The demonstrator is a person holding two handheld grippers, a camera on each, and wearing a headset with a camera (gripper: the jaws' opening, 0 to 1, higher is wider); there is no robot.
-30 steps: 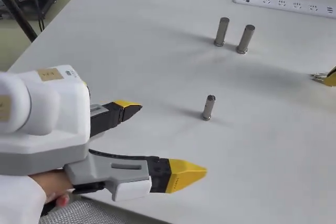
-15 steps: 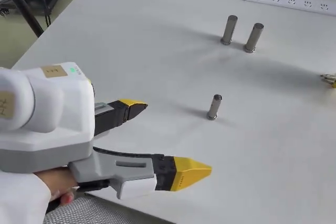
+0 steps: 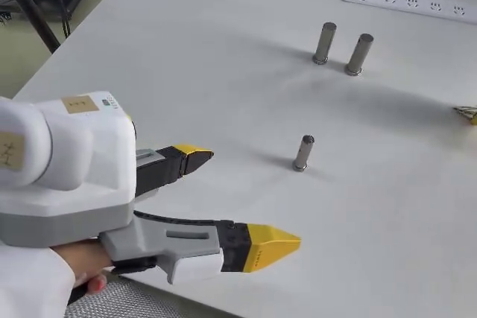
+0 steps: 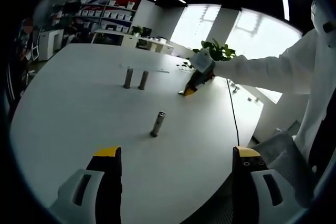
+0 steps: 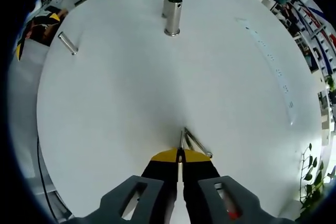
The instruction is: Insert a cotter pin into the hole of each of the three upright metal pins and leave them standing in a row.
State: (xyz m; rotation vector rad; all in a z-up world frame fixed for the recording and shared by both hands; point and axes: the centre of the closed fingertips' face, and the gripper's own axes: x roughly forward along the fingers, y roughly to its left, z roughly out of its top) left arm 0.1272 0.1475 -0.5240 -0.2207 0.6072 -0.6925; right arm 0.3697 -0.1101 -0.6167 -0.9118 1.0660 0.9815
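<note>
Left gripper hovers over the near edge of the table, jaws wide apart and holding nothing. Right gripper sits tip-down at the table surface, jaws pressed together on a cotter pin. A second cotter pin lies against the first and splays off to one side. Whether the jaws also catch it cannot be told.

First pin and second pin stand upright just beside each other, near the power strip. Third pin stands upright alone, well apart from that pair, nearer the left gripper and out of line with the pair. No cotter pin shows in any of the three. The cross-holes are too small to make out.

Step in hand, as judged: pickup of the first cotter pin. No insertion is done yet.

Next move, as judged:
- Lift the right gripper and confirm that one cotter pin comes away alone.
- Carry it to a pin at hole height, with its legs level and aimed along the hole axis.
- Close the left gripper on that pin below the hole, so that the push does not tip it.
- Bring the third pin into line with the pair to make the row.
</note>
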